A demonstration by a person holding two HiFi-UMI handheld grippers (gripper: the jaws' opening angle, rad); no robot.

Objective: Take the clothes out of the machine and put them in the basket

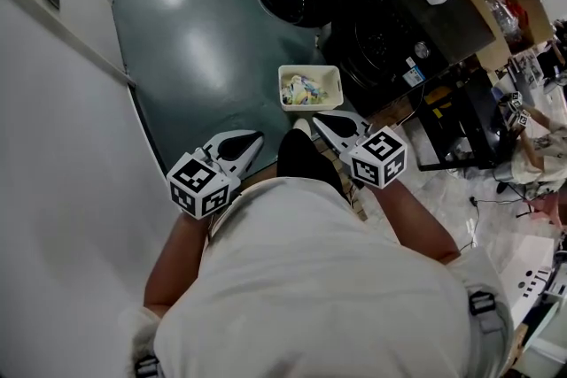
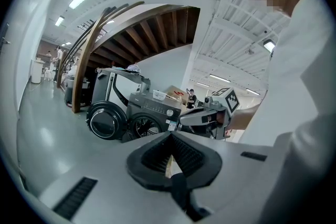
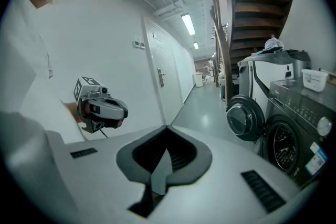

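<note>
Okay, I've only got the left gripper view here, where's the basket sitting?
Observer: The head view shows the basket on the floor, next to the dark washing machine.
Operator: Anything in it?
Observer: Yes, a pile of light-coloured clothes.
Operator: And the right gripper, is it carrying something?
Observer: No. In its own view the right gripper has its fingers together with nothing between them.
</note>
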